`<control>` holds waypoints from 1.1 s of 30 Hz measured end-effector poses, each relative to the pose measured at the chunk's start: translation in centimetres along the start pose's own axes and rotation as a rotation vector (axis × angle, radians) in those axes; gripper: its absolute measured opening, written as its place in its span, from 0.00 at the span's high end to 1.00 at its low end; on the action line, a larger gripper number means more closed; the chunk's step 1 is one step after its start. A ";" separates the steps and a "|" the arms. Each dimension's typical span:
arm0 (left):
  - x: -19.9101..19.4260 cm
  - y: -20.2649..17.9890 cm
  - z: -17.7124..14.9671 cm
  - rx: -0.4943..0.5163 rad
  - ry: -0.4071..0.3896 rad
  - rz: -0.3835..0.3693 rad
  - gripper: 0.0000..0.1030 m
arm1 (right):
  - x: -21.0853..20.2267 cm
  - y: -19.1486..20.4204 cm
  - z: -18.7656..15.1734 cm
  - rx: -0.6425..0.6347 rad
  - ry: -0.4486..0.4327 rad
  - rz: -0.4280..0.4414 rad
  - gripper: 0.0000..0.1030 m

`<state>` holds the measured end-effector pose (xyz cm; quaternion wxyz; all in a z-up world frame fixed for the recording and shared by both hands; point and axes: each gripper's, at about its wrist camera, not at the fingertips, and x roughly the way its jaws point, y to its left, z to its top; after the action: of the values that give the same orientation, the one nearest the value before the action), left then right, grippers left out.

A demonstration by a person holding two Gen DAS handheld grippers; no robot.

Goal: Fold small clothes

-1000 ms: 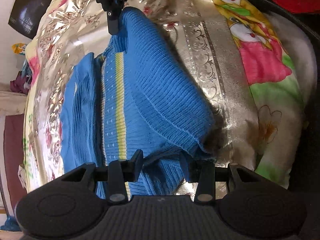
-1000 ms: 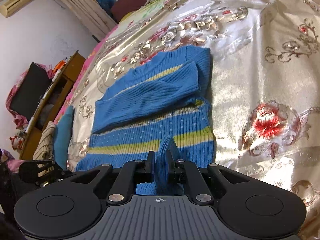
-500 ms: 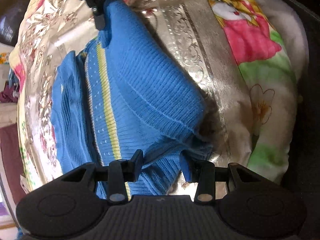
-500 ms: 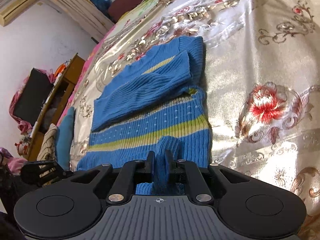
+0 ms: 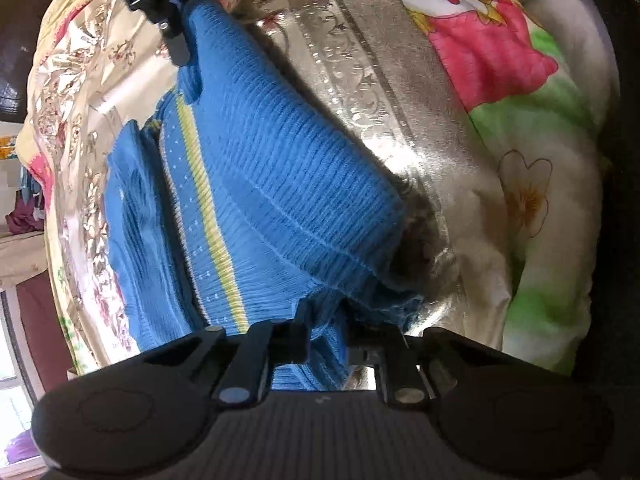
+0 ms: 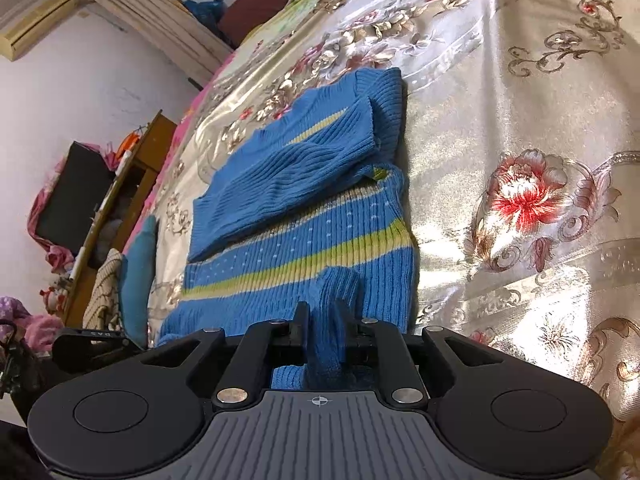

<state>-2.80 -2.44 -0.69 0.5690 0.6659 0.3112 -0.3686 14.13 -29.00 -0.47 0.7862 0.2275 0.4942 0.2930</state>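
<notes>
A small blue ribbed sweater [image 6: 304, 208] with a yellow-green stripe lies on the gold floral bedspread [image 6: 520, 128], one sleeve folded across its chest. My right gripper [image 6: 324, 320] is shut on a bunched fold of its hem. In the left wrist view the sweater's lower part [image 5: 280, 184] is lifted and draped. My left gripper [image 5: 326, 334] is shut on the other corner of the hem. The right gripper [image 5: 176, 46] shows at the top left of that view, holding the far corner.
A cartoon-print quilt [image 5: 500, 60] lies along the bed's edge beside the sweater. A wooden shelf [image 6: 120, 196] with a black box stands by the white wall. A teal cushion [image 6: 138, 276] and a knitted cloth [image 6: 102, 296] lie near the left gripper [image 6: 92, 342].
Both grippers have carried the hem further over the sweater's body. The left gripper's fingers have closed in on the fabric. The sweater sits closer in the right wrist view.
</notes>
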 end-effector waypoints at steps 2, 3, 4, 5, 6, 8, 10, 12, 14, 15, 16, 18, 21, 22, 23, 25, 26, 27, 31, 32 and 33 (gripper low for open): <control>-0.2 0.9 -0.1 -0.079 -0.007 -0.003 0.86 | -0.2 0.0 0.0 0.003 -0.014 0.005 0.85; -0.3 1.6 -0.2 -0.149 -0.015 -0.024 0.86 | -0.4 0.0 -0.1 0.005 -0.021 0.010 0.85; -0.4 2.5 -0.4 -0.238 -0.017 -0.037 0.86 | -0.5 -0.1 -0.1 0.007 -0.030 0.015 0.85; -0.6 3.2 -0.7 -0.320 -0.021 -0.040 0.86 | -0.7 -0.2 -0.1 0.011 -0.034 0.018 0.85; -0.7 3.9 -1.1 -0.405 -0.024 -0.040 0.86 | -0.7 -0.3 -0.1 0.015 -0.037 0.016 0.85; -0.7 5.0 -2.2 -0.589 -0.023 -0.036 0.87 | -0.9 -0.5 0.0 0.017 -0.038 0.004 0.85; -0.5 5.7 -3.3 -0.753 -0.021 -0.036 0.87 | -0.9 -0.5 0.0 0.015 -0.033 -0.011 0.85; -0.3 6.1 -4.7 -0.896 -0.022 -0.037 0.87 | -1.0 -0.4 0.0 0.007 -0.029 -0.018 0.85; -0.3 6.4 -6.3 -1.042 -0.030 -0.043 0.89 | -0.9 0.0 0.0 -0.010 -0.020 -0.021 0.85; -0.3 6.6 -7.1 -1.114 -0.036 -0.050 0.89 | -0.7 0.1 0.0 -0.017 -0.009 -0.021 0.84; -0.4 6.8 -8.1 -1.194 -0.046 -0.059 0.89 | -0.4 0.3 0.1 -0.023 0.006 -0.021 0.81; -0.4 6.8 -9.8 -1.323 -0.067 -0.084 0.89 | 0.8 0.6 0.3 -0.045 0.044 -0.026 0.75; -0.3 6.1 -10.6 -1.365 -0.063 -0.063 0.90 | 2.4 1.1 0.5 -0.078 0.099 -0.043 0.74; -0.4 5.6 -10.2 -1.324 -0.062 -0.054 0.90 | 2.8 1.4 0.5 -0.089 0.110 -0.047 0.74; -0.6 5.2 -9.7 -1.281 -0.064 -0.053 0.90 | 3.1 1.6 0.5 -0.098 0.119 -0.046 0.74; -1.0 4.7 -8.8 -1.224 -0.076 -0.053 0.89 | 3.5 2.0 0.5 -0.114 0.132 -0.043 0.74; -1.1 4.7 -8.4 -1.194 -0.080 -0.040 0.89 | 3.7 2.3 0.5 -0.122 0.140 -0.040 0.74; -1.2 4.8 -8.3 -1.172 -0.087 -0.029 0.89 | 3.8 2.5 0.5 -0.128 0.147 -0.037 0.74; -2.0 4.9 -8.0 -1.124 -0.099 -0.022 0.86 | 3.7 2.8 0.3 -0.146 0.149 -0.043 0.78; -2.1 4.8 -7.9 -1.101 -0.096 -0.017 0.85 | 3.5 2.7 0.3 -0.141 0.143 -0.049 0.80; -2.3 4.6 -7.7 -1.070 -0.095 -0.014 0.84 | 3.4 2.7 0.3 -0.132 0.137 -0.050 0.86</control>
<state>0.81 4.44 4.33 0.8398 0.2634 0.4341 -0.1919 14.93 -24.72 -0.79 0.7709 0.1419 0.5322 0.3200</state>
